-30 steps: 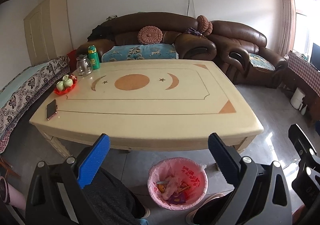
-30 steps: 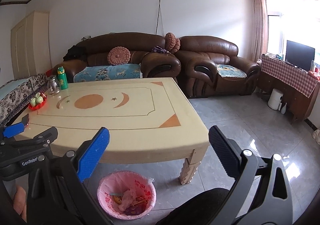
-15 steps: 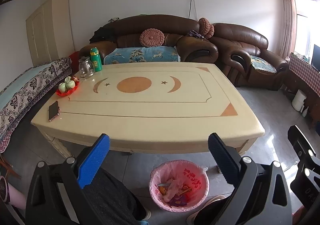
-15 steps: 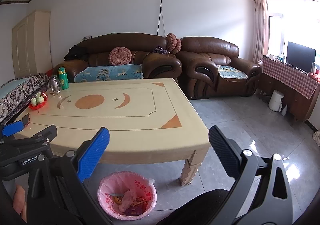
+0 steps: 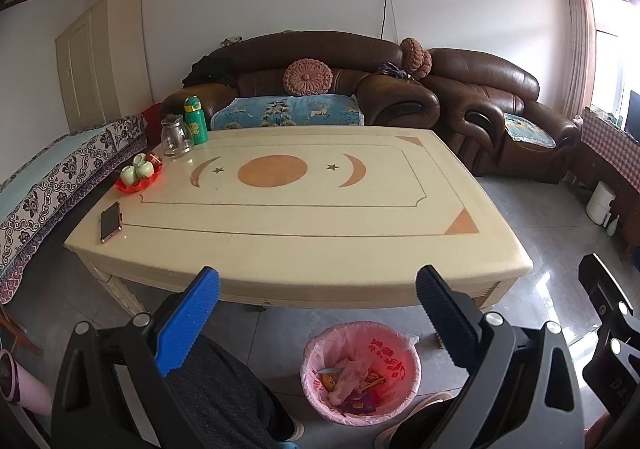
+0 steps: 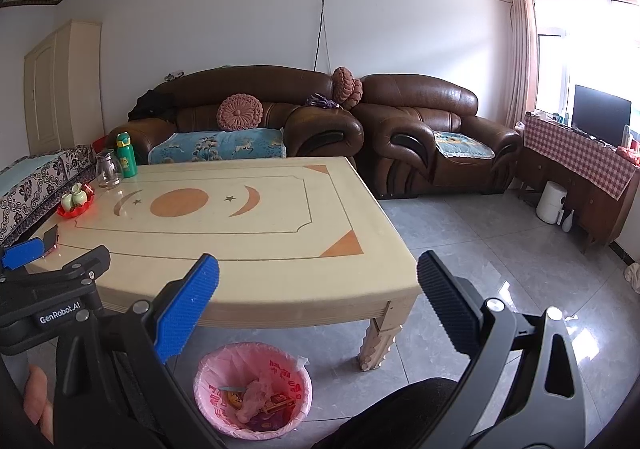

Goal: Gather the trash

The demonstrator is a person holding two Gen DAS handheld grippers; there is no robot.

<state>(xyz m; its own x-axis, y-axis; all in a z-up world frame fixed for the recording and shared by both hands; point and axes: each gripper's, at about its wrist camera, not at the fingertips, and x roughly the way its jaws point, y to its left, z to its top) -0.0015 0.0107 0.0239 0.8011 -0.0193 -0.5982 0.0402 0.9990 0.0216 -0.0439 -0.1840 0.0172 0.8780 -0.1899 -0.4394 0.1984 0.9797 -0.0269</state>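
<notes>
A bin lined with a pink bag [image 5: 360,371] [image 6: 253,389] stands on the floor in front of the table's near edge, holding wrappers and crumpled plastic. My left gripper [image 5: 316,309] is open and empty, held above the bin and short of the cream table [image 5: 304,249]. My right gripper [image 6: 318,299] is also open and empty, above and to the right of the bin. The left gripper's body [image 6: 52,289] shows at the left in the right wrist view. I see no loose trash on the tabletop.
On the table's left side lie a phone [image 5: 111,221], a red tray of green cups [image 5: 139,173], a glass jug [image 5: 176,135] and a green bottle [image 5: 195,120]. Brown sofas [image 6: 424,137] stand behind. A person's knees [image 5: 224,393] are below the grippers.
Both grippers have risen and tilted up slightly, so the table and bin sit lower in view. Both stay open and empty.
</notes>
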